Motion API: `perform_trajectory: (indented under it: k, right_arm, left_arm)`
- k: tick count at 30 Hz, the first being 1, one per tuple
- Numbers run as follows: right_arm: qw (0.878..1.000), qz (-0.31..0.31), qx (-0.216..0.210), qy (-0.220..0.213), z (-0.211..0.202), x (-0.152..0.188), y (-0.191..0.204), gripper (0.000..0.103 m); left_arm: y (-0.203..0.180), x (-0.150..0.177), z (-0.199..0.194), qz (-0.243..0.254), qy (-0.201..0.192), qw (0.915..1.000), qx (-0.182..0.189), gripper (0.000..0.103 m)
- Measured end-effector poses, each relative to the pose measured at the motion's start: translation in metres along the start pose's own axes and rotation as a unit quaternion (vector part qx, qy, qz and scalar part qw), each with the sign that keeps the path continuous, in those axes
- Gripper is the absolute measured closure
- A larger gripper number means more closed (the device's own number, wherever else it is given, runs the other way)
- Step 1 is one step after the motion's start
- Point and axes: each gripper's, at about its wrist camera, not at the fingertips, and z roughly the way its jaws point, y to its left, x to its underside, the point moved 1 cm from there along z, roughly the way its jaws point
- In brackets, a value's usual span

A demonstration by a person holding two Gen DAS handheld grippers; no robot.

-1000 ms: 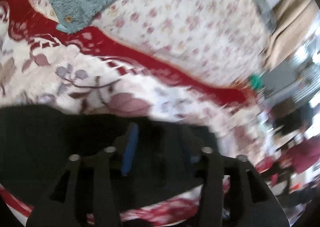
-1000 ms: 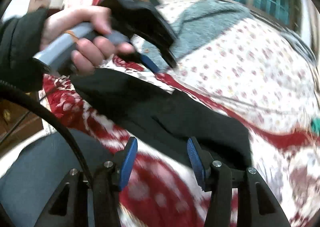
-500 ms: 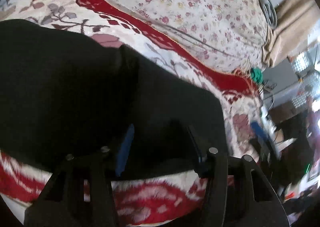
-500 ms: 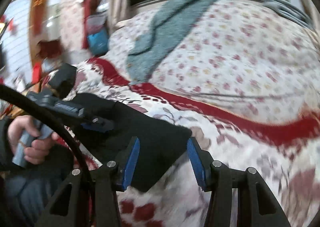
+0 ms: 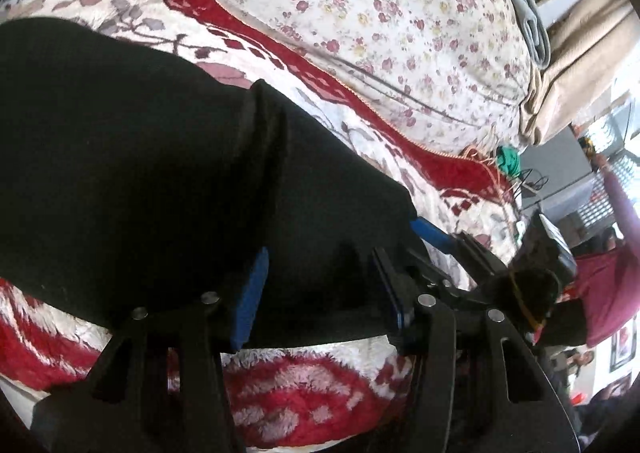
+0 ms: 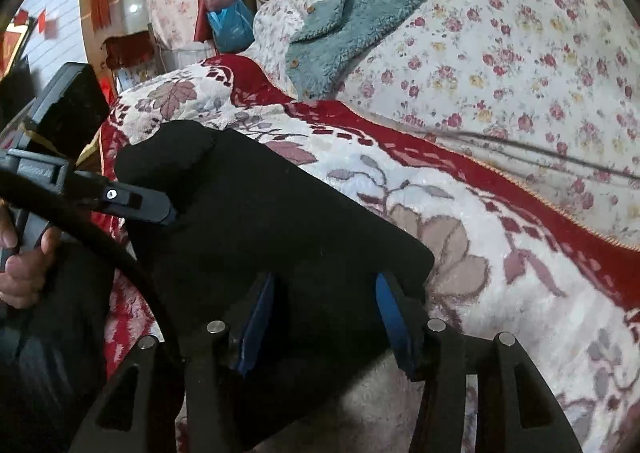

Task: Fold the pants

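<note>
black pants [image 5: 168, 173] folded on red floral blanket [image 5: 312, 401], left tongs [image 5: 320, 293] and right tongs [image 6: 324, 309] spread apart, tips hidden by cloth

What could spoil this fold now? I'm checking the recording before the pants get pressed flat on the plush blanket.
1. Both claws stand open over the black pants: the left claw and right claw grip nothing, so the bulky fold may spring back.
2. The raised ridge in the fabric could get pressed into a crease.
3. The plush red blanket may drag the cloth if the claws slide across it.
</note>
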Motion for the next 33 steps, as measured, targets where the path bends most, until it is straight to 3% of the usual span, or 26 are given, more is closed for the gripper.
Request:
perform_trajectory:
  k: [4,5,7,8,9,14,16,19,21,23,26,29,31,33]
  right_arm:
    - [0.998,0.007,0.005,-0.067,-0.041,-0.01,0.016,0.054]
    - [0.998,-0.003,0.01,-0.057,-0.038,-0.007,0.02,0.054]
    - [0.998,-0.033,0.033,0.029,-0.009,0.008,0.028,0.053]
    - [0.997,-0.056,0.047,0.028,0.0,0.019,0.034,0.05]
    - [0.997,-0.058,0.055,-0.001,-0.003,0.023,0.037,0.05]
    - [0.999,-0.022,0.038,-0.022,-0.011,0.024,0.031,0.05]
    - [0.998,0.002,0.031,-0.05,-0.028,0.022,0.028,0.05]
    - [0.991,0.04,0.031,-0.125,-0.066,0.018,0.019,0.05]
    - [0.98,0.075,0.055,-0.177,-0.093,0.019,0.008,0.05]
    - [0.961,0.127,0.058,-0.238,-0.127,0.027,-0.002,0.05]
    - [0.926,0.231,0.028,-0.298,-0.167,0.046,-0.016,0.044]
    - [0.905,0.337,-0.056,-0.255,-0.171,0.066,-0.029,0.041]
    - [0.895,0.365,-0.072,-0.248,-0.173,0.075,-0.03,0.041]
    - [0.886,0.367,-0.078,-0.272,-0.182,0.08,-0.026,0.041]
  left_arm:
    - [0.002,-0.001,-0.001,-0.01,0.0,0.9999,0.009,0.051]
    - [0.001,-0.002,-0.001,-0.01,-0.001,0.9999,0.008,0.051]
    - [-0.001,-0.002,0.0,-0.006,0.001,1.0,0.007,0.051]
    - [-0.001,-0.002,0.0,-0.003,0.0,1.0,0.004,0.051]
    - [-0.002,-0.001,0.0,-0.002,0.0,1.0,0.004,0.051]
    - [0.004,-0.002,-0.006,-0.02,-0.006,0.9994,0.027,0.051]
    - [0.008,0.0,-0.025,-0.027,-0.033,0.9984,0.036,0.051]
    - [0.034,0.01,-0.072,-0.075,-0.091,0.99,0.078,0.044]
    - [0.064,0.019,-0.103,-0.123,-0.13,0.98,0.087,0.036]
    - [0.102,0.026,-0.133,-0.176,-0.166,0.9673,0.075,0.033]
    - [0.165,0.034,-0.171,-0.263,-0.214,0.9388,0.061,0.032]
    - [0.199,0.03,-0.179,-0.306,-0.227,0.9229,0.052,0.031]
    - [0.212,0.019,-0.167,-0.322,-0.21,0.9202,0.073,0.031]
    - [0.218,0.01,-0.156,-0.327,-0.2,0.9201,0.081,0.031]
